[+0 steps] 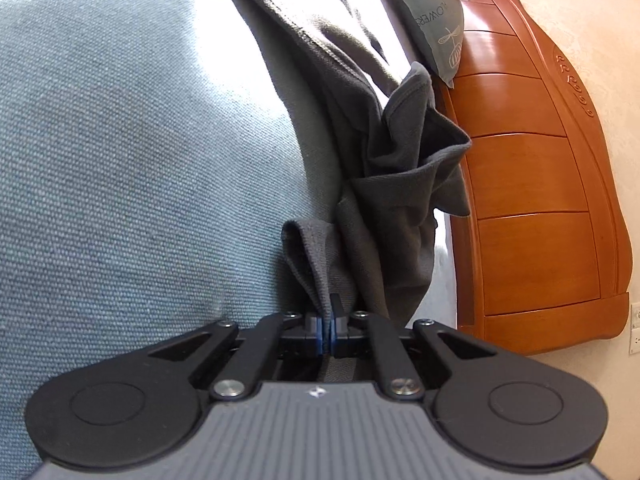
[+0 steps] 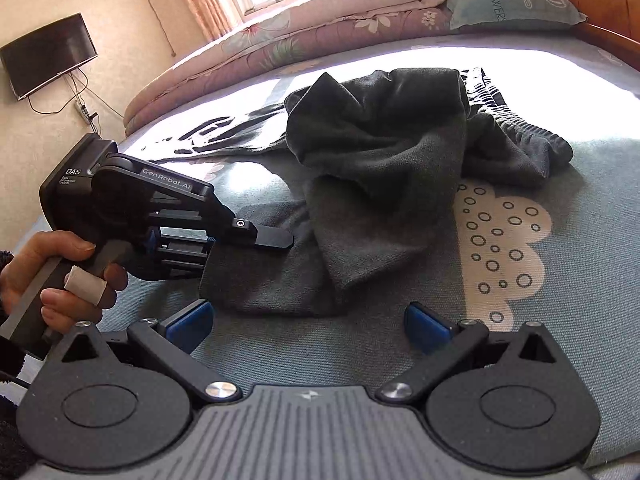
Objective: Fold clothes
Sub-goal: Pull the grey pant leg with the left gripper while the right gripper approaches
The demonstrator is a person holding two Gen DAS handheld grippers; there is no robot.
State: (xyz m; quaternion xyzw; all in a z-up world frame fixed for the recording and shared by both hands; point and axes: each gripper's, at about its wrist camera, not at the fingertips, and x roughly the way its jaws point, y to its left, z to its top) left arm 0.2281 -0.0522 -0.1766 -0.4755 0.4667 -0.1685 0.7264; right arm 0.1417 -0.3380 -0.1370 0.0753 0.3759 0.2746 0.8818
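Your left gripper [image 1: 329, 326] pinches the dark garment [image 2: 380, 184] hem to lift it; your right gripper [image 2: 308, 324], near that hem, gapes wide, holding nothing.

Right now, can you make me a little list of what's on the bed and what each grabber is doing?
place: bed with a blue-grey cover, cloud pattern on it
clothing: dark grey garment, crumpled in a heap, not folded yet
left gripper: fingers shut on a corner of the garment
right gripper: fingers wide open, holding nothing, near the garment's closest edge
hand: grips the left gripper's handle
behind: teal pillow, folded floral quilt, wooden headboard
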